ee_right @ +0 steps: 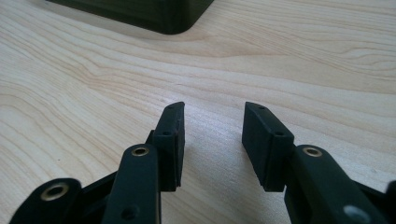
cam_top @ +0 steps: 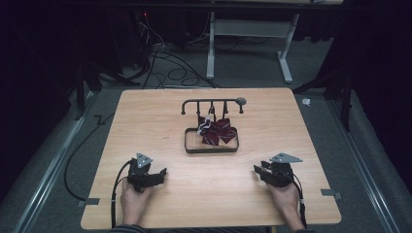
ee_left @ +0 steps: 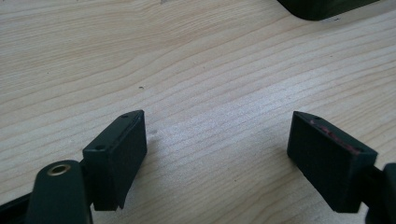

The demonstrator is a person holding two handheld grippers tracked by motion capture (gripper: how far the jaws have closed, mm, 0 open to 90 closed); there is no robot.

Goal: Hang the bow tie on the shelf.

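A dark tray (cam_top: 212, 149) sits mid-table with a dark red patterned cloth (cam_top: 217, 130) bunched in it, under a small black hanging rack (cam_top: 212, 102). My left gripper (cam_top: 163, 172) rests low on the wood at the near left, held by a hand; its jaws stand wide open (ee_left: 217, 140) over bare table. My right gripper (cam_top: 256, 169) lies at the near right in the other hand, pointing toward the tray; its jaws are open (ee_right: 212, 133) with nothing between them. A corner of the tray (ee_right: 154, 11) shows ahead of it.
The wooden table (cam_top: 145, 116) has rounded corners and tape tabs at its front edges. Beyond the far edge are cables (cam_top: 170, 68) on the carpet and a white table frame (cam_top: 250, 43). Dark stands flank both sides.
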